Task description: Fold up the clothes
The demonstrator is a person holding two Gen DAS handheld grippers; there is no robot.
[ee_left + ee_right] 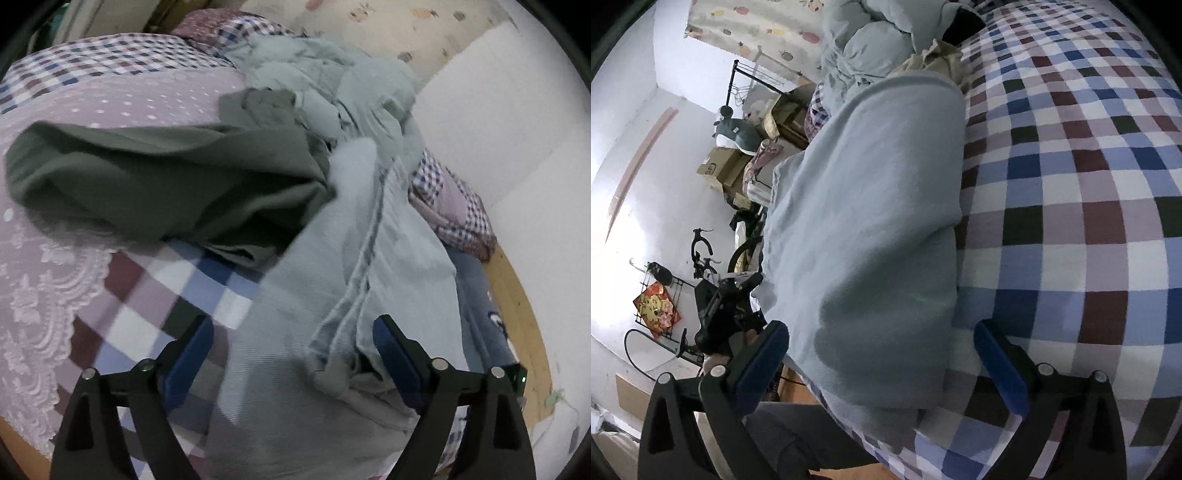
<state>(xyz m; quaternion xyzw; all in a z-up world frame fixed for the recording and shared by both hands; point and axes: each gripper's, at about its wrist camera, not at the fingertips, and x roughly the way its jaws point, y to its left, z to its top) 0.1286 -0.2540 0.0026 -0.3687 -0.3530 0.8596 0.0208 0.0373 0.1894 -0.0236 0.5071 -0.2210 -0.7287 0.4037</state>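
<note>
Left gripper (293, 350) spread wide, pads clear of cloth, nothing gripped. Pale blue garment (354, 280) lies on the checked bedspread (207, 291) right under and between its fingers, seam running away from it. Dark green garment (155, 177) sits beyond, to the left. Right gripper (881, 350) also released, wide apart; the pale blue garment (871, 206) lies folded between and ahead of its fingers, at the bed edge
</note>
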